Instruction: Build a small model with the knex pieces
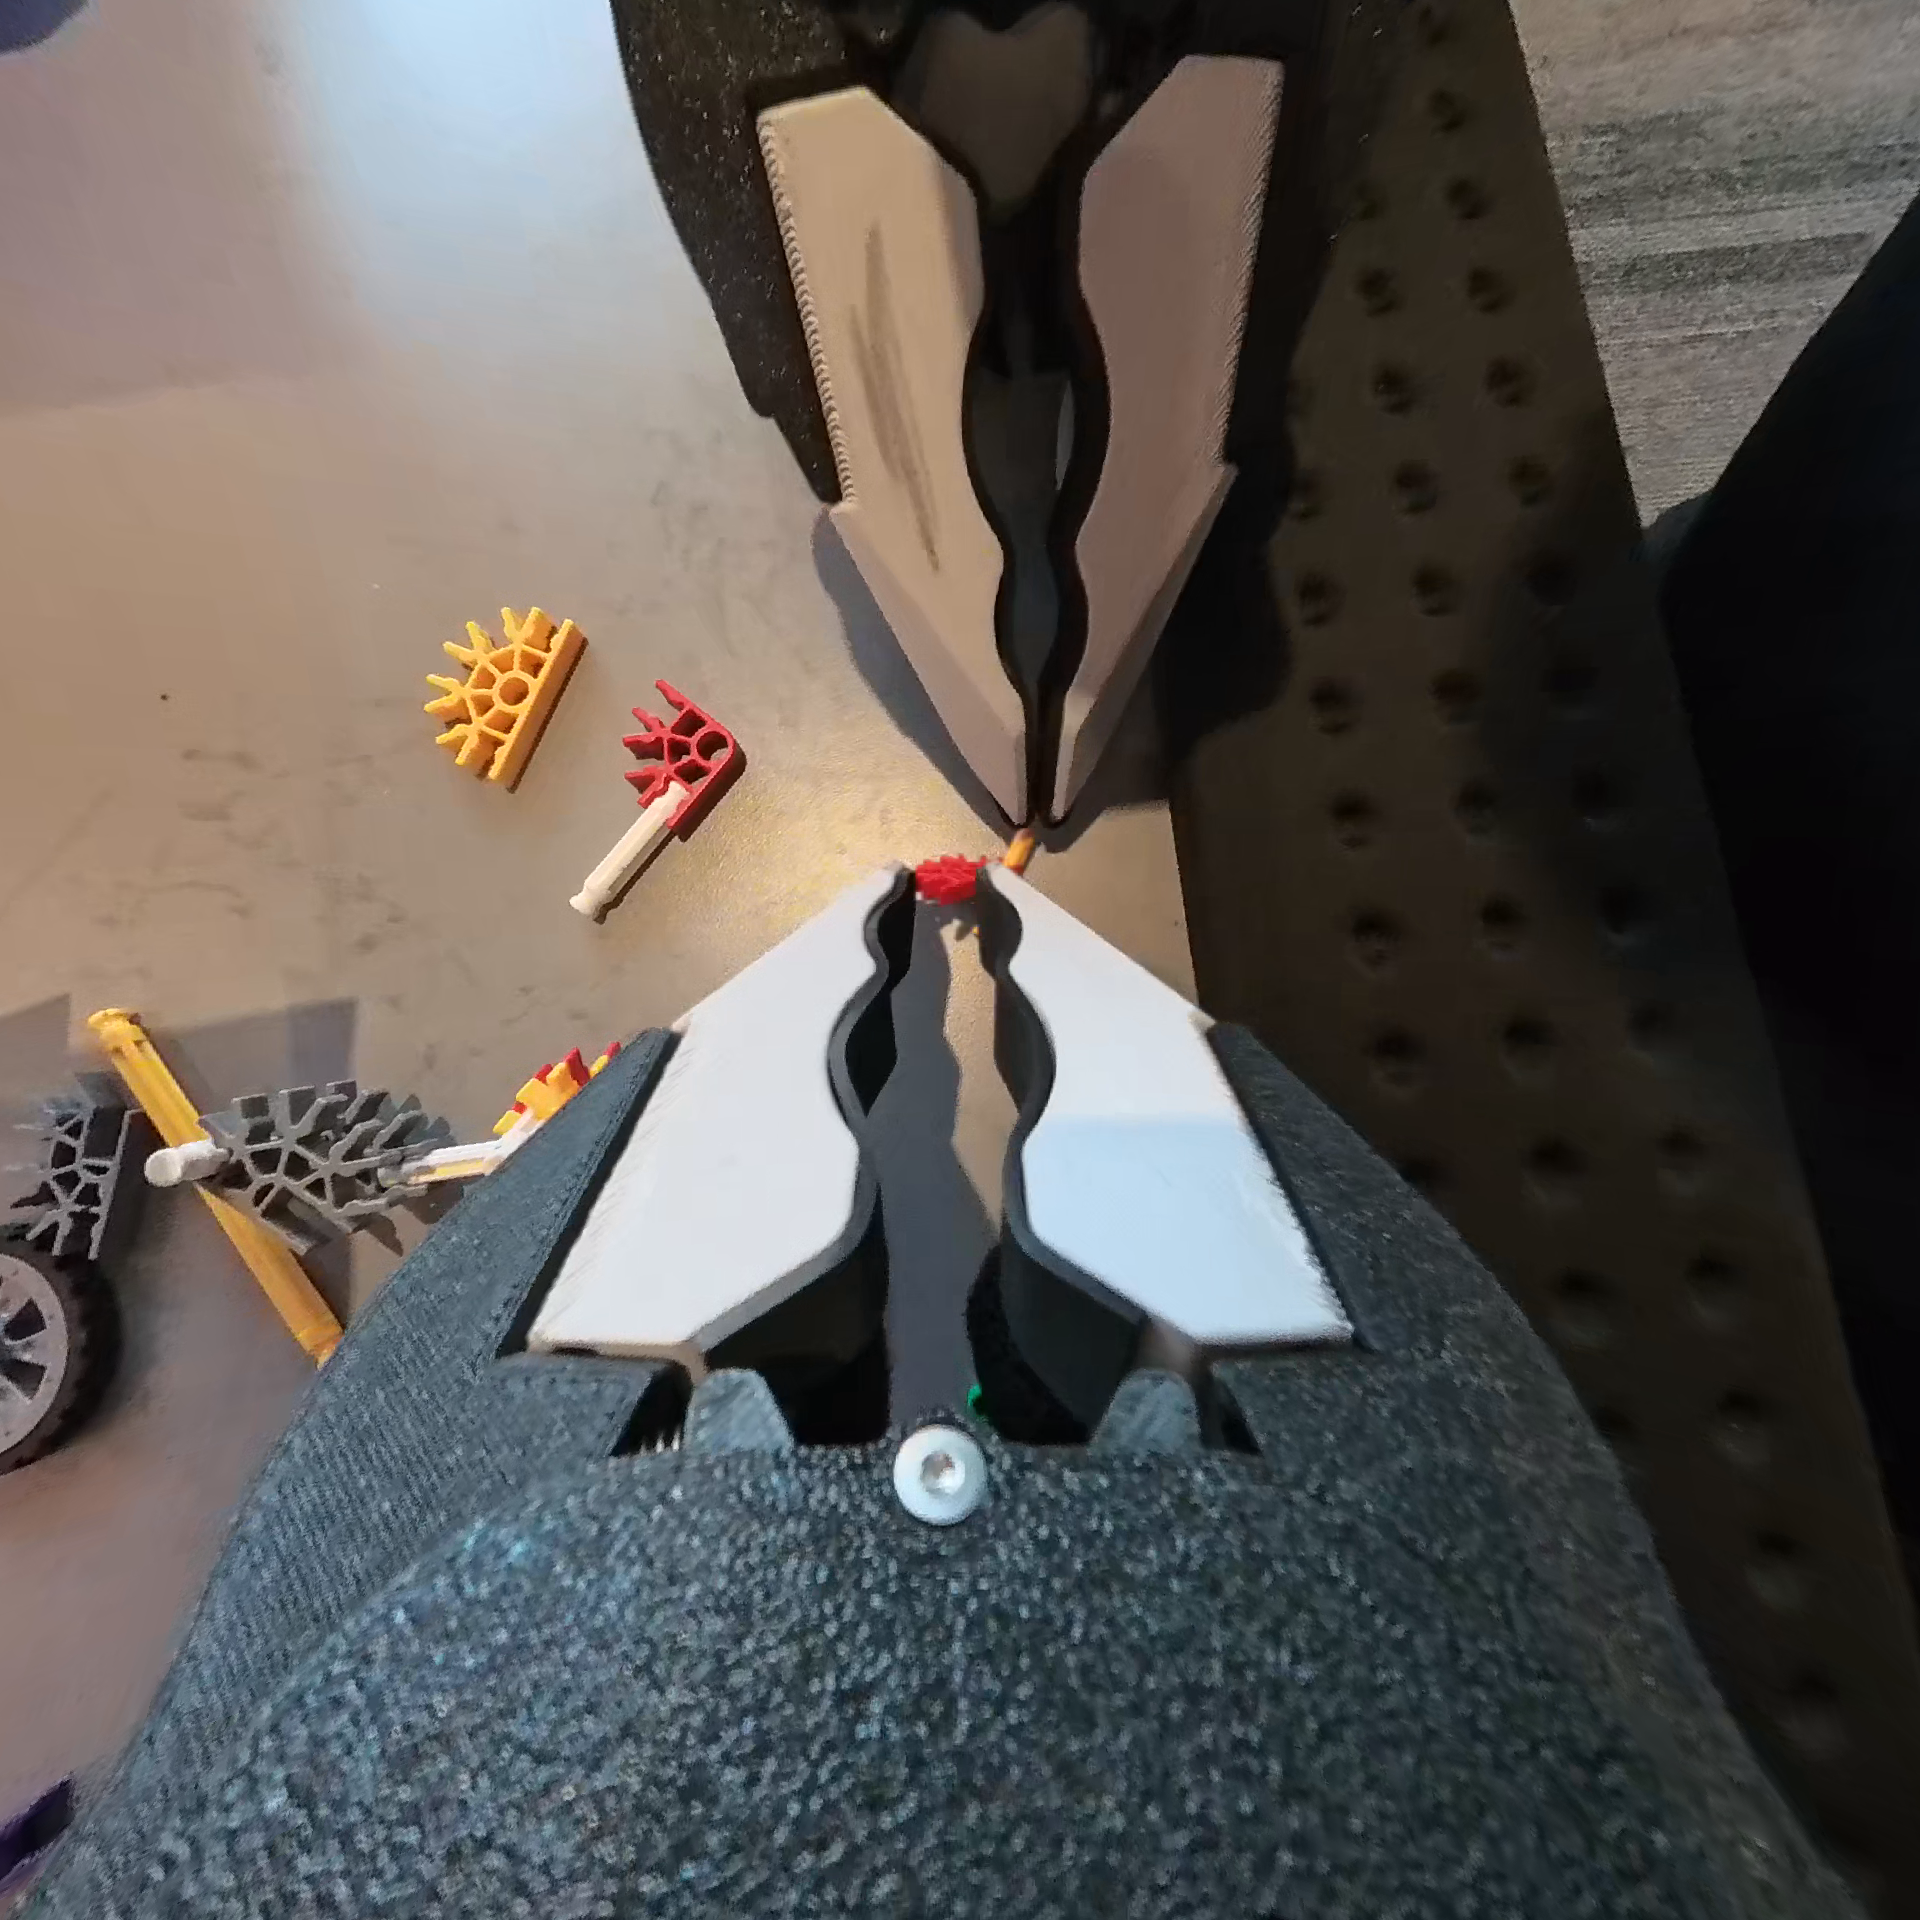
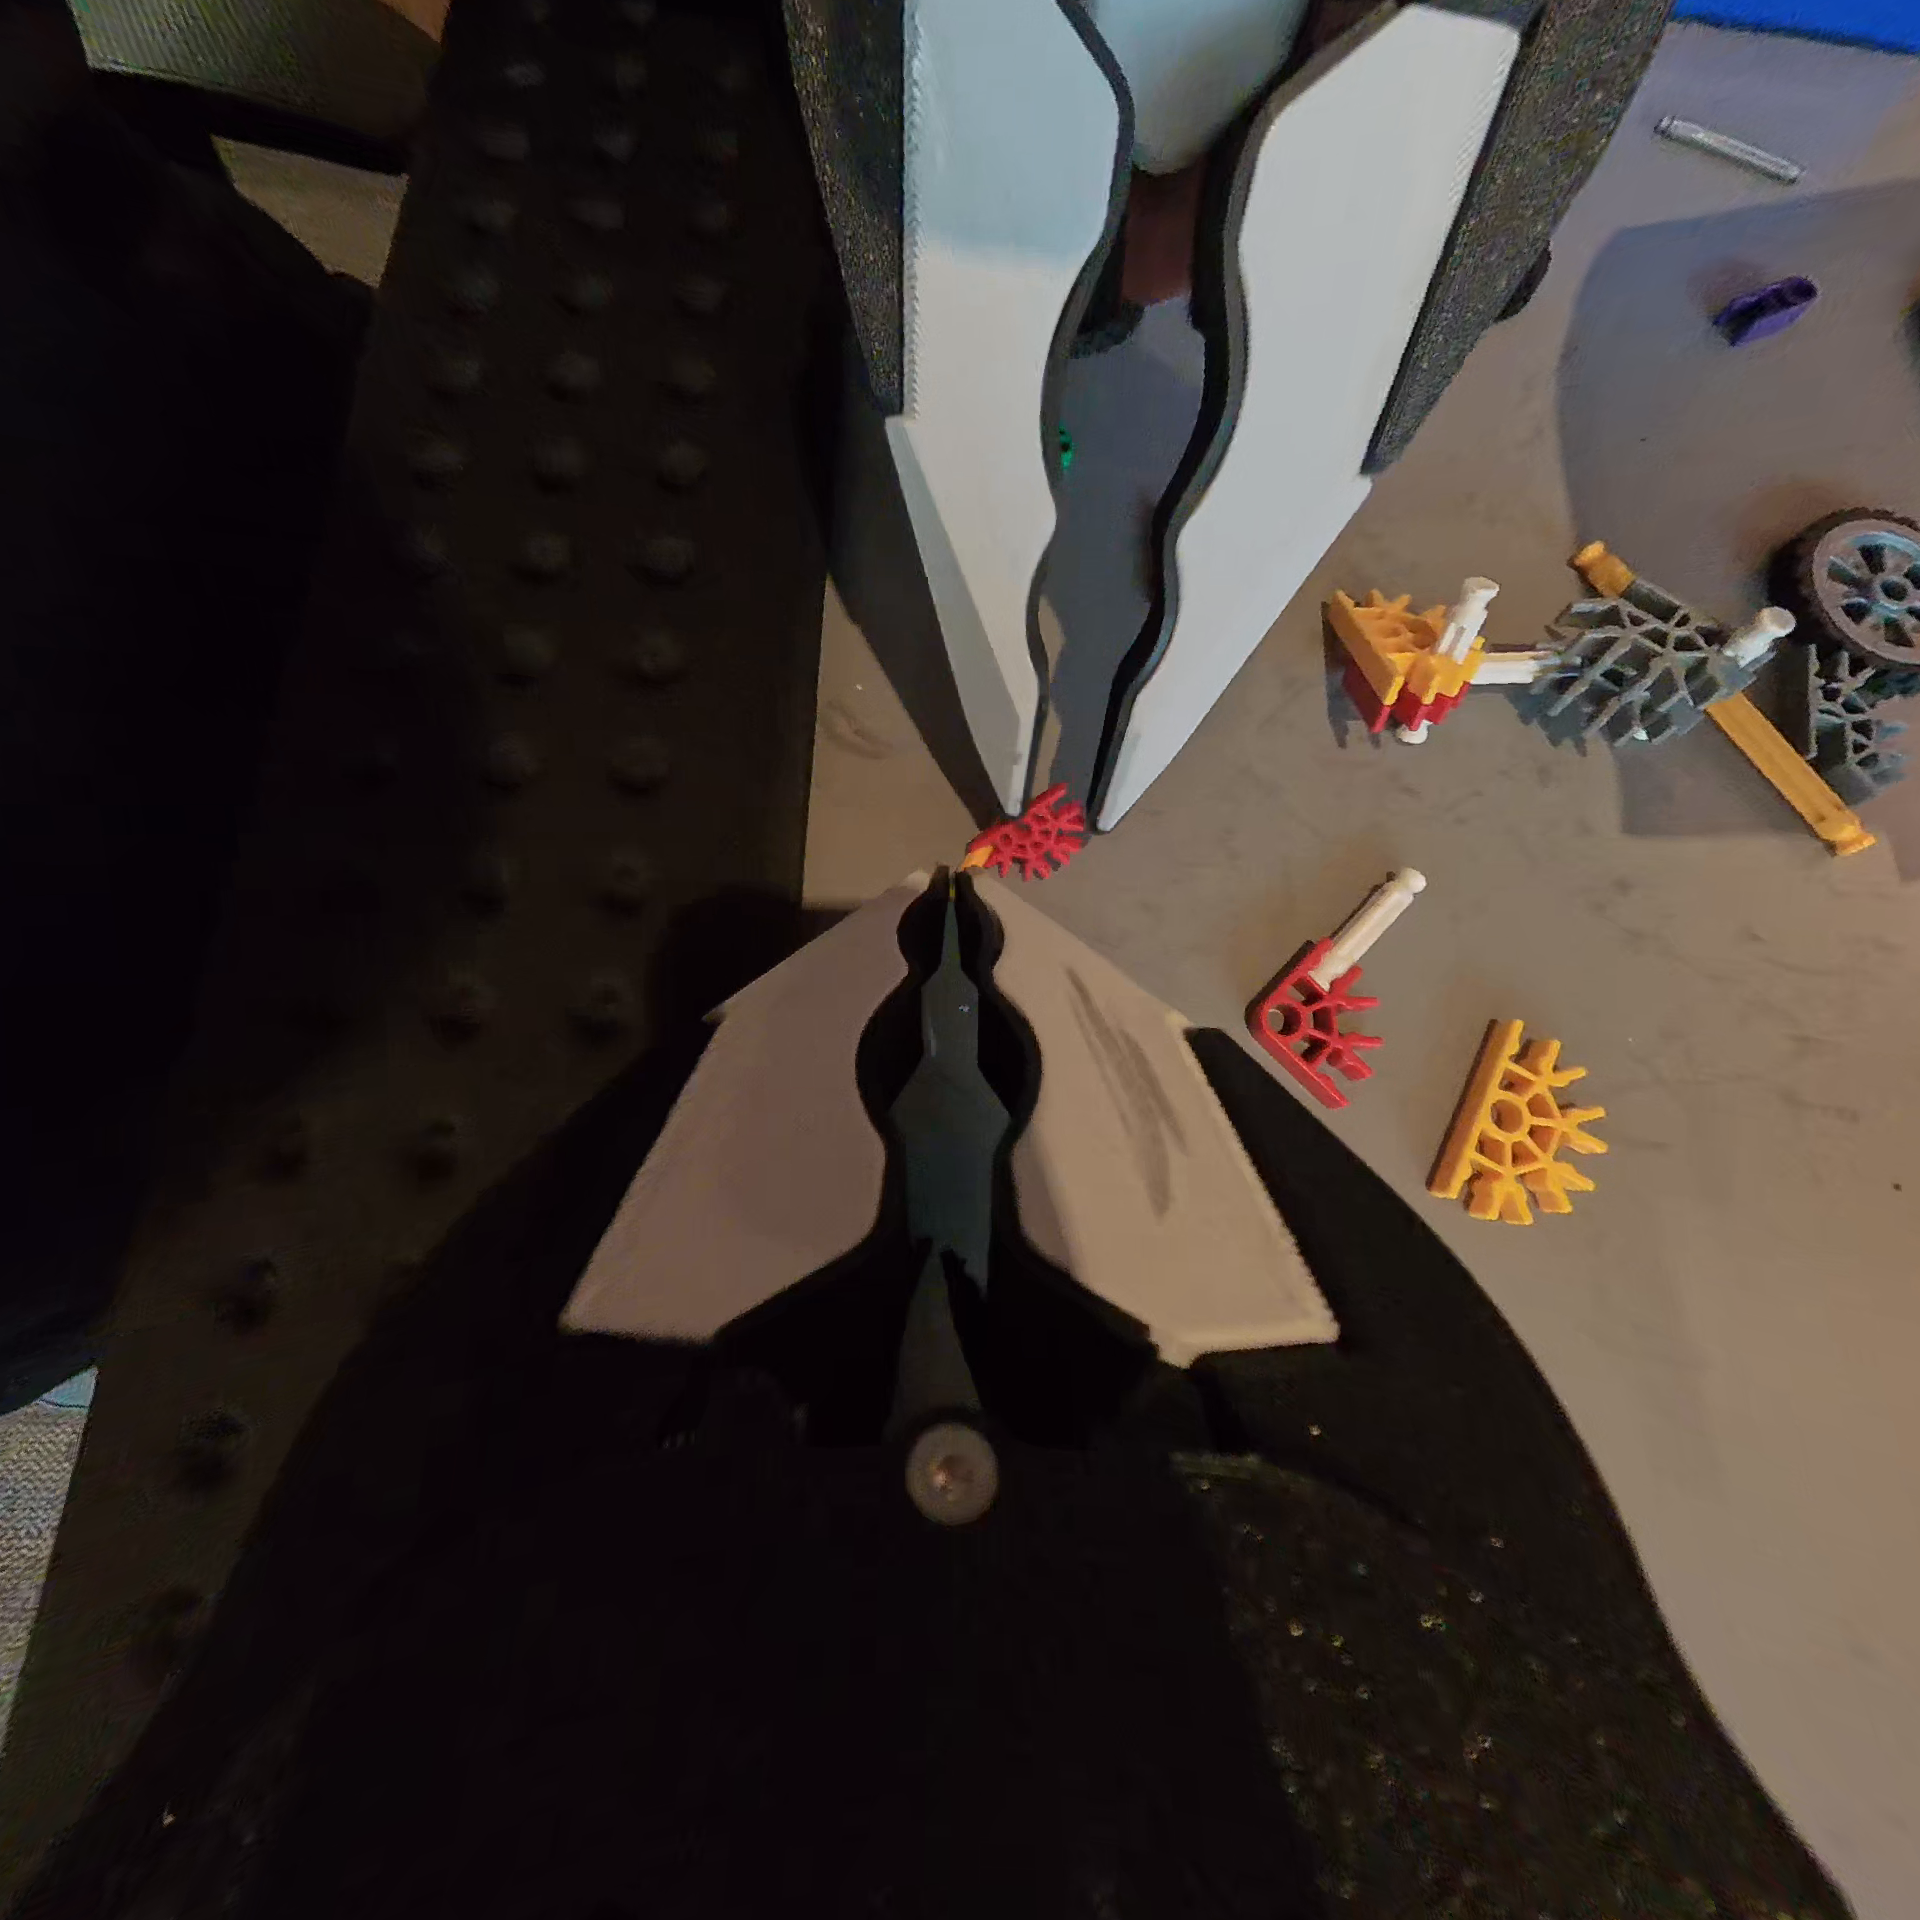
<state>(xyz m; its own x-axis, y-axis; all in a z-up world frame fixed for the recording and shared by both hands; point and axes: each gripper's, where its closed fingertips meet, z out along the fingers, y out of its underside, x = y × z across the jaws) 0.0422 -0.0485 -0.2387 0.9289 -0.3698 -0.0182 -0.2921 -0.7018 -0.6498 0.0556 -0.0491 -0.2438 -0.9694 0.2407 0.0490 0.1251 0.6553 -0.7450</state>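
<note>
My left gripper is shut on a small red toothed connector, pinched between its fingertips just above the grey table. My right gripper is shut on a short yellow-orange rod, whose end touches the red connector. The two grippers meet tip to tip. In the left wrist view the right gripper comes in from the top with the rod end showing below its tips. In the right wrist view the left gripper comes in from the top.
On the table lie a yellow half-round connector, a red corner connector with a white rod, and a grey connector assembly with a yellow rod and a wheel. A purple piece lies farther off. A black studded mat borders the table. The tips of both grippers are at nearly the same place. The purple piece is about 25 centimeters from both grippers' fingertips.
</note>
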